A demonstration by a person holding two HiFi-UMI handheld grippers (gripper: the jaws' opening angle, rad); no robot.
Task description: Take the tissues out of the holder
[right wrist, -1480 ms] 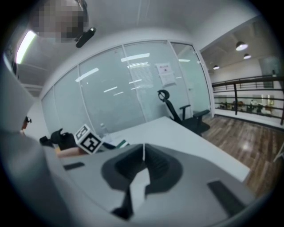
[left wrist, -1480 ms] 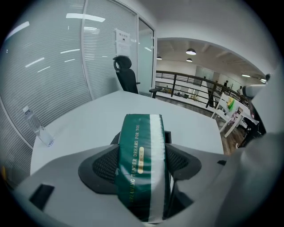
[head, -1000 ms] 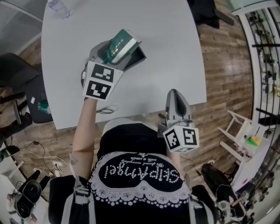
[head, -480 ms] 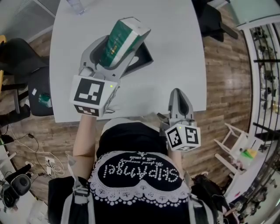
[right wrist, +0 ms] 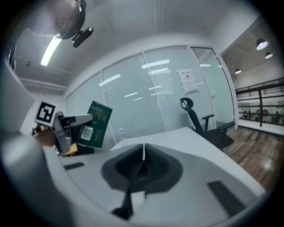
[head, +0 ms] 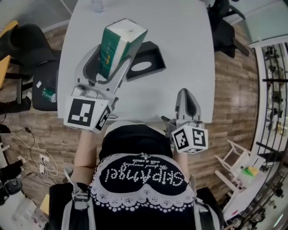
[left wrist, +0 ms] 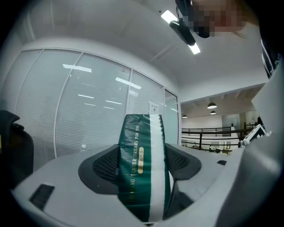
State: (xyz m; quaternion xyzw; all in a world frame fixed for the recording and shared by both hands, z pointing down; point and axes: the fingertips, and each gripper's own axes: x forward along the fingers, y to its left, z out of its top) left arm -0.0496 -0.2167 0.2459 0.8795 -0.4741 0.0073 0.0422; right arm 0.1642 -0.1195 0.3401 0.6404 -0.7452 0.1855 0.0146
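Left gripper (head: 112,57): fingers clenched on the tissue pack (head: 120,41), pressing its two broad sides, and raised above the counter (head: 180,36).
Tissue pack: green with a white stripe, out of the holder (head: 155,55) and tilted. From the head view it overlaps the holder's left edge.
Holder: black, lying on the counter just right of the pack, with a pale oval opening.
Right gripper (head: 186,96): fingers pressed together and empty, over the counter's near edge, well apart from the holder.
Around: a clear bottle (head: 96,4) at the far edge and black chairs (head: 27,42) on the wood floor (head: 234,90).
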